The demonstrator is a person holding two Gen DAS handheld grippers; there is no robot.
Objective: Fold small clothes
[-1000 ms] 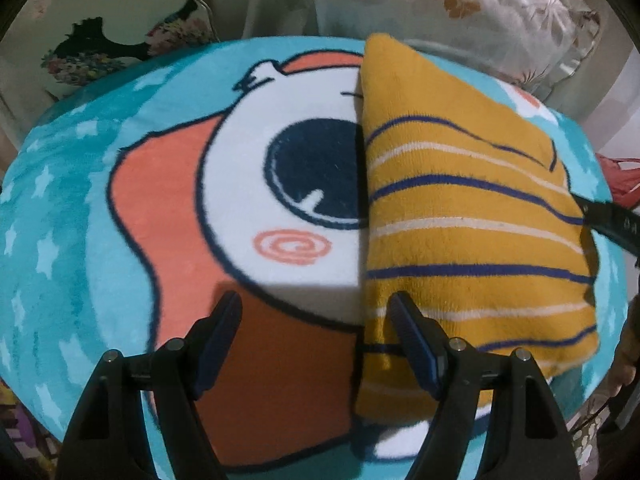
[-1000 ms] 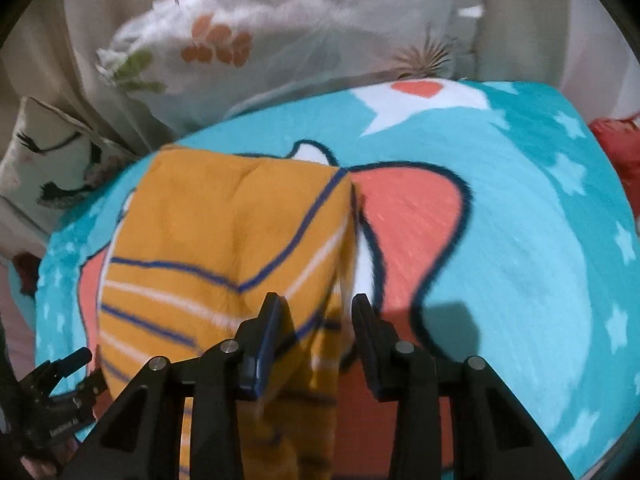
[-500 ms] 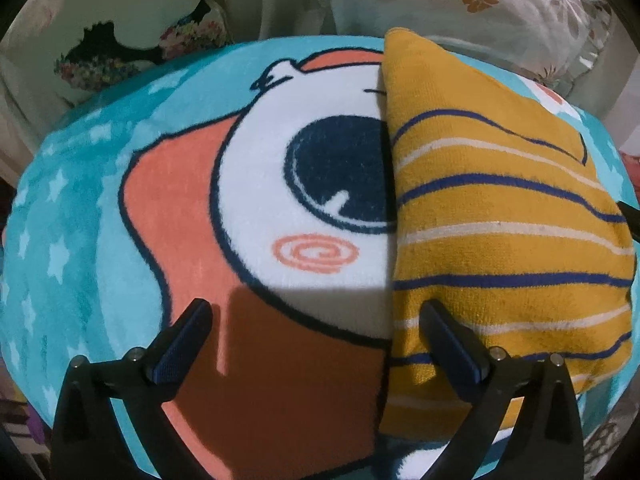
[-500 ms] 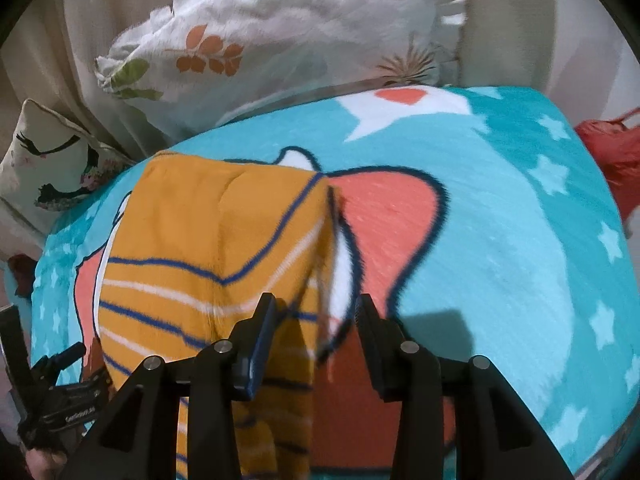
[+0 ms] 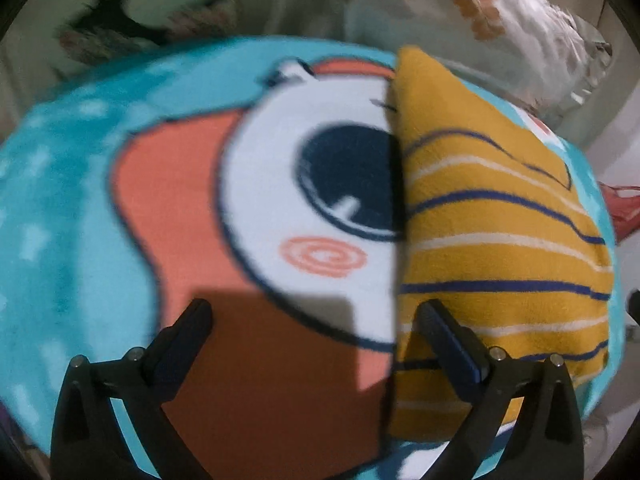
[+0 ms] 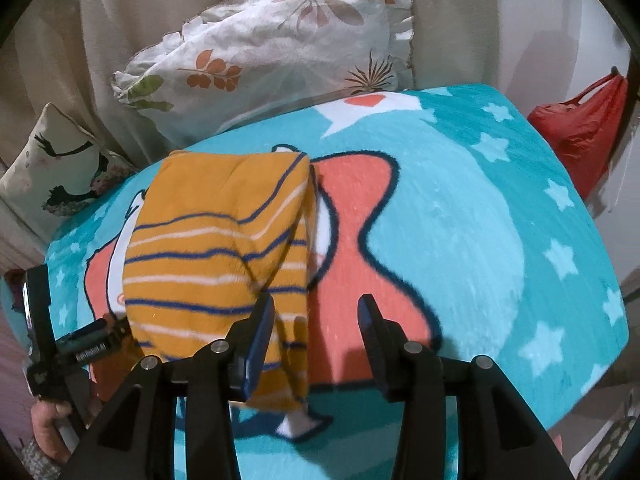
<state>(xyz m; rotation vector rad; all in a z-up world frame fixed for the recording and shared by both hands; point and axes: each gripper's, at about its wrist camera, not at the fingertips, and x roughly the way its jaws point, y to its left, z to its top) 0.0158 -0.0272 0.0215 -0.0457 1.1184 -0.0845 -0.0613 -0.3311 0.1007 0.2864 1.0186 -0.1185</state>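
Left tongs (image 5: 316,322) now gape wide; right tongs (image 6: 316,316), still widening, seemingly clear the striped garment (image 6: 208,248).

A teal blanket (image 6: 500,216) with stars is spread flat. A folded yellow striped garment (image 6: 208,248) is laid on its left part.

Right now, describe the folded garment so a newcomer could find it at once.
Start at the turquoise cartoon blanket with white stars that covers the surface. On its orange and white cartoon figure lies the folded garment. It is the only mustard-yellow knit, crossed by navy and white stripes, unlike the pale floral pillow behind the blanket.
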